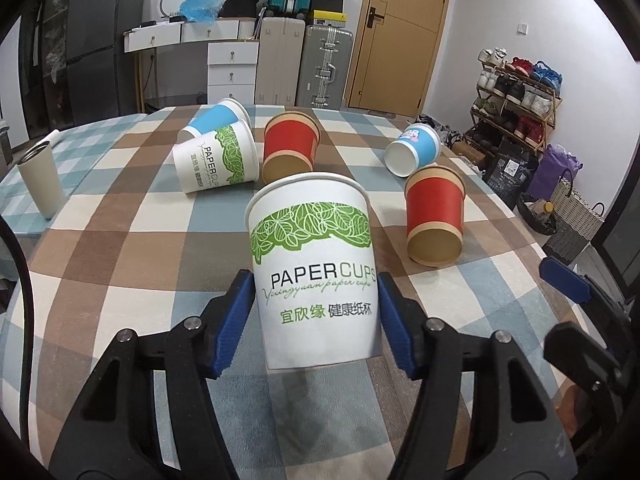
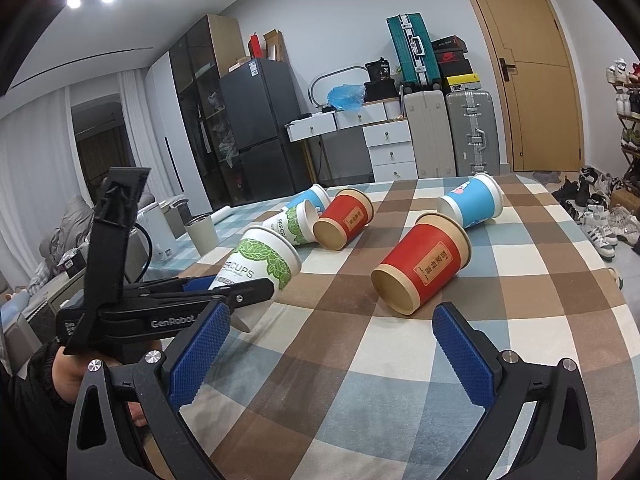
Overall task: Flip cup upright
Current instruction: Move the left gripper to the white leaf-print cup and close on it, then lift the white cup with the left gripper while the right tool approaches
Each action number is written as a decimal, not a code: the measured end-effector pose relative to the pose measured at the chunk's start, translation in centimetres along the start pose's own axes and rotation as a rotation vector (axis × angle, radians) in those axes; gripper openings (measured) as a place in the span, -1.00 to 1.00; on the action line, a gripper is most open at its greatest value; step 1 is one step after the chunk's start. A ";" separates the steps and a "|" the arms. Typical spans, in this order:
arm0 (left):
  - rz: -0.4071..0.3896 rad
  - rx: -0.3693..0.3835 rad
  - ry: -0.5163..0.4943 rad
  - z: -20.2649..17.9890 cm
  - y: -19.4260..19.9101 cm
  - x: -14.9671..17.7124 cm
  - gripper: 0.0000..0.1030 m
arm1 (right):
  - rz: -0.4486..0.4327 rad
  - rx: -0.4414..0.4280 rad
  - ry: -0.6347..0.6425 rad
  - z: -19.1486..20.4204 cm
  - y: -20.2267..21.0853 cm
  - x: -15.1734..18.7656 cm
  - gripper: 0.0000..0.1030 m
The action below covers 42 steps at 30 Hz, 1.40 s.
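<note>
The white cup with green leaves (image 1: 314, 272) could slip or get squashed. It is thin paper, so a hard squeeze could bend its wall, and a soft squeeze could let it slide out. In the right view it leans, with its mouth up and away, so if it is let go now it may tip over and roll on the checked cloth (image 1: 120, 248).

The left gripper (image 1: 316, 312) reaches forward, low over the near part of the table. Its blue pads (image 1: 236, 320) sit on both sides of the cup's lower half, holding it.

The right gripper (image 2: 332, 356) hangs near the table too, with its jaws wide and nothing between them. A red cup (image 2: 420, 266) lies on its side just beyond it.
</note>
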State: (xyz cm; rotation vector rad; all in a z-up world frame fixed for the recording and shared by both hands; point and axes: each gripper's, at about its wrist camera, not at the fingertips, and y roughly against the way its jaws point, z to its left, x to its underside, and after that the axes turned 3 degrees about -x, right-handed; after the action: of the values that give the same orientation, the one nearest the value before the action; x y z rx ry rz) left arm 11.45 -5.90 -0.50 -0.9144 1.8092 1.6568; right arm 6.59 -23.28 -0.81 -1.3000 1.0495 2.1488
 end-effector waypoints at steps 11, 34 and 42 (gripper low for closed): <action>-0.045 0.012 0.000 1.0 4.2 1.3 0.15 | 0.000 -0.015 0.025 0.7 -0.2 0.2 1.00; -0.009 0.036 0.014 1.6 8.5 7.1 0.15 | 0.013 -0.033 0.046 1.7 -0.7 0.6 1.00; -0.010 0.034 0.010 0.6 8.3 7.5 0.15 | 0.023 -0.027 0.043 1.7 -0.8 0.8 1.00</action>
State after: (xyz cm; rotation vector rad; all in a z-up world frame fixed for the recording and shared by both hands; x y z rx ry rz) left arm 0.20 -6.10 -0.94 -0.9169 1.8305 1.6135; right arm 5.81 -21.45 -1.34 -1.3586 1.0605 2.1676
